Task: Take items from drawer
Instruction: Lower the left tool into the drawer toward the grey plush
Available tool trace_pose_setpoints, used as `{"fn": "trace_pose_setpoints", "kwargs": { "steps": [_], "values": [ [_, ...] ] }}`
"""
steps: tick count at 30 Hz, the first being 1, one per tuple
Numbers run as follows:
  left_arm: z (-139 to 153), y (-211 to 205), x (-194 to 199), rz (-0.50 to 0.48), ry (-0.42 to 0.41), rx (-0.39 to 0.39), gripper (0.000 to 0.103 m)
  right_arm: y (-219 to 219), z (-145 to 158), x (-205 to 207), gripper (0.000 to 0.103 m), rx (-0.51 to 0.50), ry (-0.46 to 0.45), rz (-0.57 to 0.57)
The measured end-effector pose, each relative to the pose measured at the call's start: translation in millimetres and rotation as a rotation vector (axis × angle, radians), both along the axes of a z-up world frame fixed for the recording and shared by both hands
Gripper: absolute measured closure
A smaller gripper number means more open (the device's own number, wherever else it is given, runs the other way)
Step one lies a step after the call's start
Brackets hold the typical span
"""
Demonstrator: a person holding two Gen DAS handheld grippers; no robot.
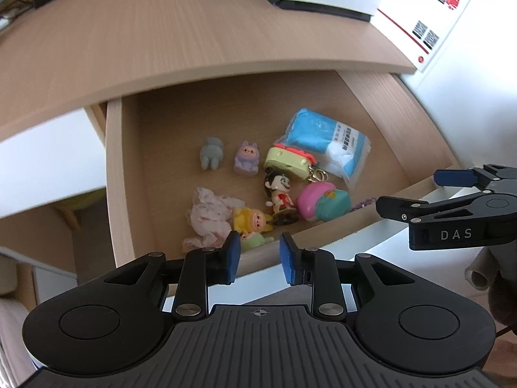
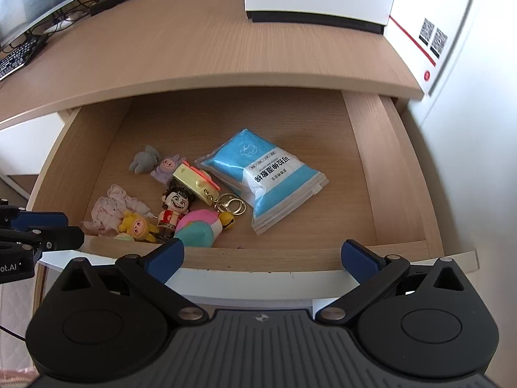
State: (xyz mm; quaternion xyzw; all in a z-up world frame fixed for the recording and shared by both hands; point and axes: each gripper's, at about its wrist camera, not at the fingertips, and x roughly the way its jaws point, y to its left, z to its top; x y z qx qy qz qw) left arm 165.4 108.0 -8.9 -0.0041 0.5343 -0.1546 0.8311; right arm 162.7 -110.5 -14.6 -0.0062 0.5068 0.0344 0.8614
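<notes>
Left gripper [image 1: 260, 260] narrow, right gripper [image 2: 261, 258] wide (both empty), above drawer [image 2: 290, 260] front edge.

One open drawer [image 2: 365, 168], and inside it: one blue-and-white packet [image 2: 261, 174], one pink cloth [image 2: 111, 208], one yellow case [image 2: 194, 179] with a key ring. Six small toys: grey [image 2: 143, 160], purple [image 2: 166, 168], yellow [image 2: 139, 224], pale green [image 1: 255, 239], a dark-haired figure [image 2: 176, 205], a pink-and-teal plush [image 2: 200, 226]. Two grippers: left [image 1: 260, 258], right [image 2: 261, 257].
</notes>
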Motion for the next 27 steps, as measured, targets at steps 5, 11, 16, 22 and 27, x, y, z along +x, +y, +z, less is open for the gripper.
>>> {"fn": "trace_pose_setpoints", "kwargs": {
  "steps": [5,11,16,22,27],
  "values": [
    [1,-2,-11,-0.031,0.043,0.000,0.072,-5,0,-15,0.000,0.019,0.035,0.011],
    [3,1,-16,-0.041,0.084,-0.037,0.071,-6,0,-31,0.000,0.016,0.049,0.001],
    [16,9,3,0.043,-0.028,-0.072,0.071,-6,1,-35,0.000,0.011,0.063,0.004],
    [-10,-9,58,0.037,-0.039,0.054,0.071,-10,2,-40,0.000,0.034,0.056,0.020],
    [-40,-19,91,0.009,0.040,0.119,0.071,-15,11,-42,0.000,0.033,0.008,0.013]
  ]
}}
